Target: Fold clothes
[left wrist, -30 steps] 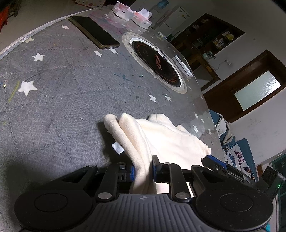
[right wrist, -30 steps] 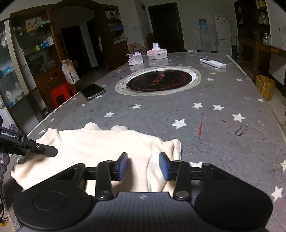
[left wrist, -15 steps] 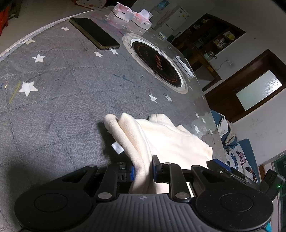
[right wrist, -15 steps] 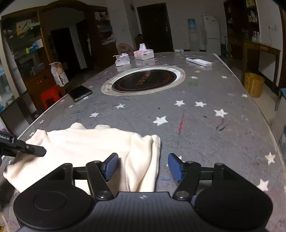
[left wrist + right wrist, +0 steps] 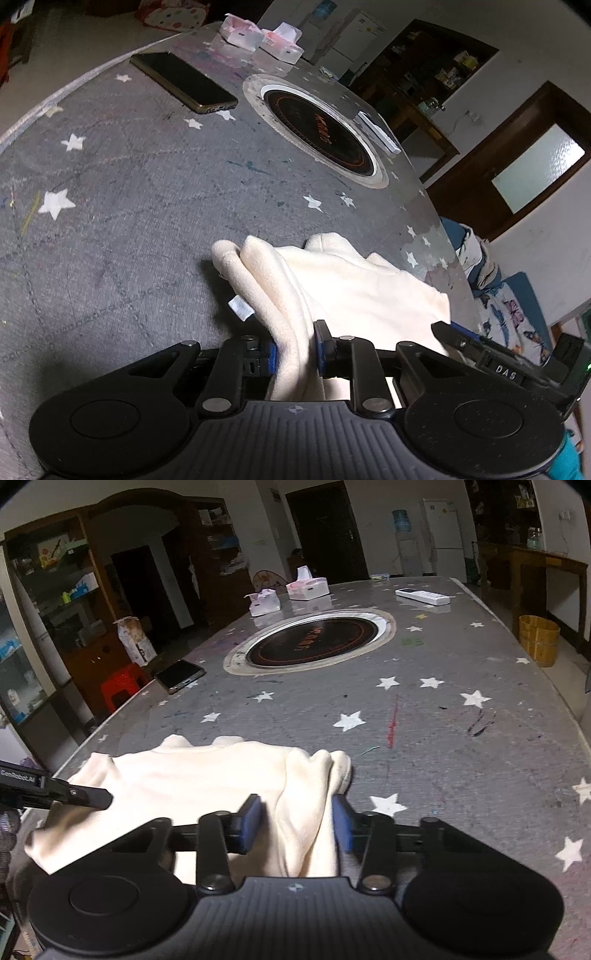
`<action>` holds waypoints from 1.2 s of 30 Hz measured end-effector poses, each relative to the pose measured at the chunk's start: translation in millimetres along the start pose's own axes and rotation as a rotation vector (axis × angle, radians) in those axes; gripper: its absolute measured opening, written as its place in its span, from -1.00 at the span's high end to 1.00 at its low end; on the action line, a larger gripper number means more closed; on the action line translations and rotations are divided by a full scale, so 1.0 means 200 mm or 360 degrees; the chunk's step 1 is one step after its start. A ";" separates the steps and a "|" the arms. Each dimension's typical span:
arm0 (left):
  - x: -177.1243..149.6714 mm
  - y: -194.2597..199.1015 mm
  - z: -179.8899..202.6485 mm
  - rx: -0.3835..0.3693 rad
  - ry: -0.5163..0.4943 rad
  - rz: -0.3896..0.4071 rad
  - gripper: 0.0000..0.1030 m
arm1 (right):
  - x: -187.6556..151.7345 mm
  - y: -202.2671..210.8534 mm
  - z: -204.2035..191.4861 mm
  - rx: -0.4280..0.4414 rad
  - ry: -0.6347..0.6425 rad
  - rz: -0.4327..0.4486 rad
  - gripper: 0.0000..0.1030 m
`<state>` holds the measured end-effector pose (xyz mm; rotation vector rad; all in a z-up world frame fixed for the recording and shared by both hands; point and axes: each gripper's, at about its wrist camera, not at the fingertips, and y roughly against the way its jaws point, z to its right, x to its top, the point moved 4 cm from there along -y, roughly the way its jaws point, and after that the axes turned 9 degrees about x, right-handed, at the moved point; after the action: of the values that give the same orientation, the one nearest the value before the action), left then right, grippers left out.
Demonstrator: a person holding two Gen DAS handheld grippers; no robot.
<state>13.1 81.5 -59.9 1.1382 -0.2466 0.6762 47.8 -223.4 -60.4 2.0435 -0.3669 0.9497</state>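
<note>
A cream fleece garment (image 5: 192,775) lies folded near the front edge of the grey star-patterned table (image 5: 424,709). My left gripper (image 5: 295,349) is shut on a raised fold at the garment's (image 5: 351,288) left side; a small white tag (image 5: 240,308) sticks out below that fold. My right gripper (image 5: 297,823) straddles the bunched ridge at the garment's right side. Its jaws are closing with the cloth between them; a gap still shows beside the left pad. The left gripper's finger (image 5: 85,795) shows at the right wrist view's left edge.
A dark phone (image 5: 184,83) lies far left. A round black cooktop (image 5: 312,640) is set into the table's middle. Two tissue boxes (image 5: 306,587) and a white remote (image 5: 423,596) sit at the far end. A wooden bucket (image 5: 539,638) stands on the floor at right.
The right gripper's jaws spread wide, then came in around the garment's bunched right edge. The left gripper kept its hold and place.
</note>
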 end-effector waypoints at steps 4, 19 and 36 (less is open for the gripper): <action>-0.01 0.01 0.03 0.0052 -0.0085 0.0031 0.53 | 0.00 0.00 0.00 0.0030 -0.0015 -0.0001 0.40; -0.02 0.03 0.08 0.0153 -0.0216 0.0073 0.54 | 0.02 0.00 -0.05 0.0020 0.0007 0.0033 0.69; -0.03 0.13 0.22 0.0296 -0.0436 0.0225 0.65 | 0.06 0.15 -0.15 0.0016 0.0095 0.0177 0.72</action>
<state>-0.6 46.6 -26.2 1.4027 -0.5086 0.6767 23.8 -216.6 -23.6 2.0158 -0.4484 1.0792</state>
